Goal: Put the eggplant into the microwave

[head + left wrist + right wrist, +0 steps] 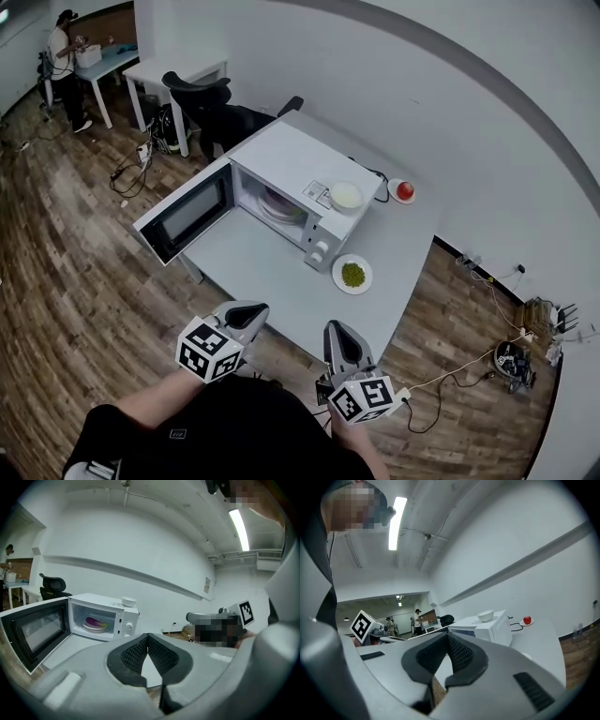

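Microwave (298,192) on the white table (272,281), door (183,214) swung wide; both grippers held back off the table's near edge.

Hazards, as we judge them: the open door reaches toward the table's edge on the left gripper's side, so a careless sweep there could knock it or jolt the microwave. The dish of green food (352,274) lies just in front of the control panel, where a reach by the right gripper could clip it. A door pushed too hard could shake the white bowl (346,195) on top.

We take the eggplant (93,620) to be the purple piece on the inner plate (97,627), inside the cavity, though it is too small to be certain.

Jaws: the left gripper (147,637) has its pads pressed together at the tips, with nothing between them. The right gripper (447,637) is likewise closed and empty.
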Demonstrator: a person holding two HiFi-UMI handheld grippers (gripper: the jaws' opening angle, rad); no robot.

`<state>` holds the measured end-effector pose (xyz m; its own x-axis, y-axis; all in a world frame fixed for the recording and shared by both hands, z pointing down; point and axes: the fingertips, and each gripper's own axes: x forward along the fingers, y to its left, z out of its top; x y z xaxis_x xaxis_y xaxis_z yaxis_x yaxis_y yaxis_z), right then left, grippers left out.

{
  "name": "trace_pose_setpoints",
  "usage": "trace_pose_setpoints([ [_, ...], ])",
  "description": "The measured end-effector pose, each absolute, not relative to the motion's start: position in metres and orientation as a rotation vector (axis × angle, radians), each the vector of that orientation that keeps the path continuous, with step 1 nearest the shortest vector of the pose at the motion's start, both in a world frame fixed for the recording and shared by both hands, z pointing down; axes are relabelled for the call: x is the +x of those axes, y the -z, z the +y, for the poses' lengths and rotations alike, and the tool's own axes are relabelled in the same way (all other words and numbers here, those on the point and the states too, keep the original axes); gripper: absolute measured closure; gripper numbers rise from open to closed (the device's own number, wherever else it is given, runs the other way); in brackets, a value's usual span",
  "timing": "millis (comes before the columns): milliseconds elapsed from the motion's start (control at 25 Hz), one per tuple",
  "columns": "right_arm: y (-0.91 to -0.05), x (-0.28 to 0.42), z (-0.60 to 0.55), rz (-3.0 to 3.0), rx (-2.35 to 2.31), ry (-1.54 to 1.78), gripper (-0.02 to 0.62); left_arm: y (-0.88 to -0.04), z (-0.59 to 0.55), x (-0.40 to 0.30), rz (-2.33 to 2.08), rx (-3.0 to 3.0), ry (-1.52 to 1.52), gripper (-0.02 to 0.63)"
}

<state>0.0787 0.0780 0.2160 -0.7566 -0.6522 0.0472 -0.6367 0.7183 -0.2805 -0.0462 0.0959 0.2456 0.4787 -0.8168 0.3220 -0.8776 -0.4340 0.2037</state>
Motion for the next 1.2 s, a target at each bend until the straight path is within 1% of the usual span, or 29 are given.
trace_pose_setpoints([
  [200, -0.218, 0.077, 0.082, 2.852, -1.14, 0.453, 0.581, -0.237, 0.1, -0.055, -1.4, 2.412, -0.202, 0.597],
  [640, -0.209, 0.035, 0.083, 2.886, -1.126, 0.437, 0.581, -0.218, 0.09, -0.092, -1.397, 2.474, -0.181, 0.597],
  [1200, -0.21, 0.021, 0.086, 2.918, -1.127, 0.437, 0.581, -0.217, 0.092, -0.109, -1.404, 2.455, -0.183, 0.597],
])
